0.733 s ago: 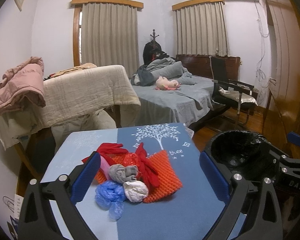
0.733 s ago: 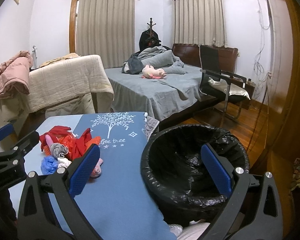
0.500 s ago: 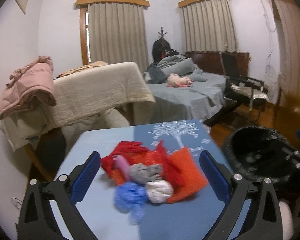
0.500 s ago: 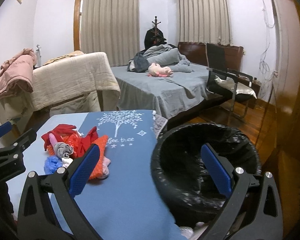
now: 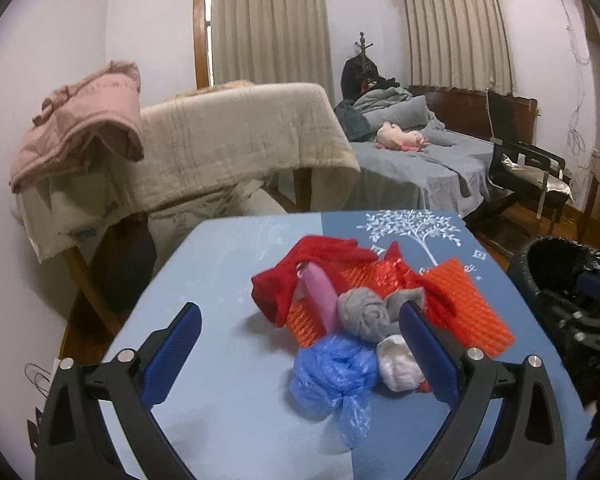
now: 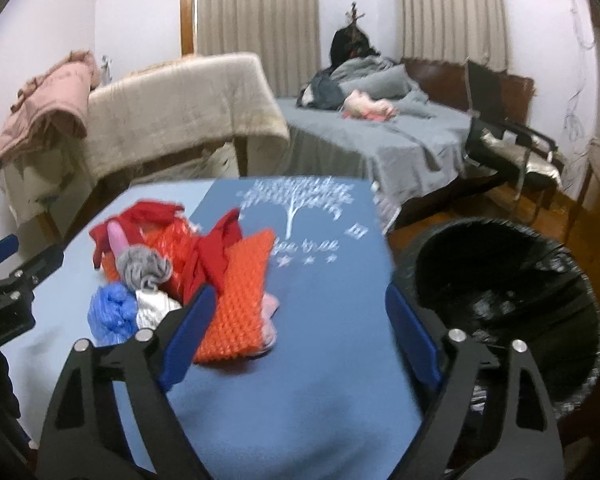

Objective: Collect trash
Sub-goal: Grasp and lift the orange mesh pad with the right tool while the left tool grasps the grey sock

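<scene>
One bin (image 6: 500,280), one blue bag (image 5: 332,376), one grey wad (image 5: 364,314), one white wad (image 5: 398,362), one orange net (image 5: 466,312), two hand-held grippers.

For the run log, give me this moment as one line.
stage: approach | left gripper: open, empty, at trash pile | right gripper: closing, empty | bin: beside table

Heap of crumpled trash (image 5: 364,312) on blue table, black-lined bin (image 6: 512,292) just beside

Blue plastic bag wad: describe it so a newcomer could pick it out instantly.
On the blue tablecloth, find the trash pile of red and orange pieces. The blue plastic bag wad sits at the pile's near edge, beside a white wad and below a grey ball. It is the pile's only blue piece.
</scene>
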The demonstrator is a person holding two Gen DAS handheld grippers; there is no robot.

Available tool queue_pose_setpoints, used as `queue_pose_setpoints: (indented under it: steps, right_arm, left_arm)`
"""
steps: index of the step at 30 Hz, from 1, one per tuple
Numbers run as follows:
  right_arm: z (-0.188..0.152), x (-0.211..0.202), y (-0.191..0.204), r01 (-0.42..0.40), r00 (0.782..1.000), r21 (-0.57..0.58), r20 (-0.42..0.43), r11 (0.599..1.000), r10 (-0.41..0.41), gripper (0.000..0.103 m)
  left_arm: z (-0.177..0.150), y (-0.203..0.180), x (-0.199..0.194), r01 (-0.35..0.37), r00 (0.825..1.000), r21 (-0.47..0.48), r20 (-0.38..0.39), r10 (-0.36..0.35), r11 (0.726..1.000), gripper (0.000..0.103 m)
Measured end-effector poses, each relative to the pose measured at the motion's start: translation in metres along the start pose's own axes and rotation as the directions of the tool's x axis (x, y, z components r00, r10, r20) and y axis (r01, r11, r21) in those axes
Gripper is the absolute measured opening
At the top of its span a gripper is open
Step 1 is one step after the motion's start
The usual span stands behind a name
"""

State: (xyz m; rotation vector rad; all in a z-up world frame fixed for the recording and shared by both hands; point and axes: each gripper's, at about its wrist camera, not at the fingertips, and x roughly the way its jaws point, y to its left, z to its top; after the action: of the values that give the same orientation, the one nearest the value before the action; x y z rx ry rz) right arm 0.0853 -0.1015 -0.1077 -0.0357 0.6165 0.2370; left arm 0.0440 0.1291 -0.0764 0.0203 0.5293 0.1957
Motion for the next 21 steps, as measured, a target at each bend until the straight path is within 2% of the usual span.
queue_pose_setpoints:
  steps: [7, 10, 13, 16, 17, 21]
  right_arm:
    - [-0.014, 0.036, 0.014, -0.017, 0.997, -0.034, -0.076, 0.999, 0.014, 0.077]
    - [-0.018, 0.051, 0.017, -0.035, 0.992, -0.043, -0.12, 0.998, 0.029, 0.071]
    - [-0.021, 0.061, 0.02, -0.064, 0.986, -0.044, -0.154, 0.997, 0.057, 0.058]
    - [-0.021, 0.065, 0.022, -0.13, 0.978, -0.037, -0.171, 0.991, 0.122, 0.039]
    - [-0.02, 0.065, 0.024, -0.156, 0.974, -0.042, -0.175, 0.987, 0.146, 0.028]
    - [-0.018, 0.06, 0.027, -0.191, 0.969, -0.053, -0.172, 0.98, 0.179, 0.019]
  left_arm:
    - [-0.011, 0.005, 0.018, -0.005, 0.999, -0.004, -0.032, 0.004, 1.0, 0.091]
    - [-0.014, 0.007, 0.021, -0.008, 0.999, -0.009, -0.037, 0.008, 1.0, 0.09]
    - [-0.016, 0.008, 0.024, -0.008, 0.999, -0.01, -0.043, 0.007, 1.0, 0.089]
    - [-0.018, 0.006, 0.027, -0.002, 0.999, -0.005, -0.053, 0.002, 1.0, 0.088]
    - [-0.018, 0.005, 0.028, 0.001, 0.998, -0.003, -0.056, -0.001, 1.0, 0.087]
    - [-0.018, -0.001, 0.031, 0.019, 0.998, 0.011, -0.065, -0.018, 1.0, 0.083]
